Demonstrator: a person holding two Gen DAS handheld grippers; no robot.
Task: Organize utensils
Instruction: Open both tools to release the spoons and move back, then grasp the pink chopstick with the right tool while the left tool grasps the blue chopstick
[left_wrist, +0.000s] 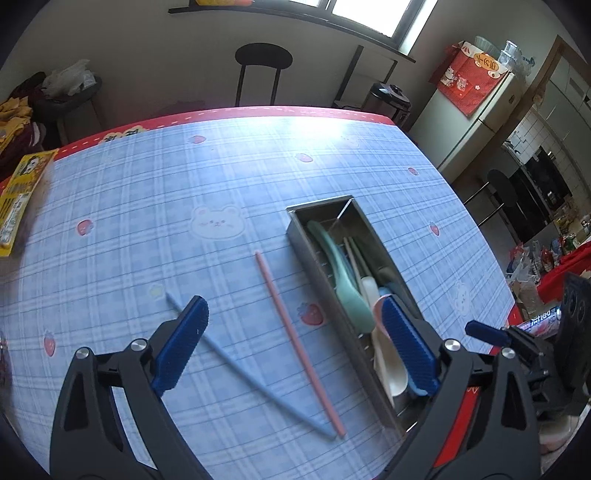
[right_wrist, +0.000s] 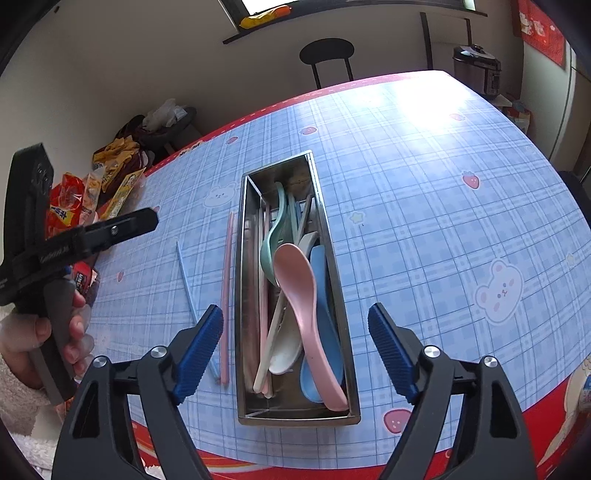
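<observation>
Chopsticks, one pink and one pale blue, lie on the plaid tablecloth just left of the steel box, long axes pointing away and converging near. Left gripper hovers above them, jaws wide and empty, so it is the nearer one. Right gripper, also spread and empty, hangs over the box, where smooth plastic spoons and other thin sticks rest.

Walls: plain pale wall behind the surface.
Window: bright window at upper centre, dark ledge beneath it.
Seating: round black stool at the far edge.
Surface: blue plaid cloth with red border, glare at upper right.
Right side: white fridge with red hanging; black cooker near it.
</observation>
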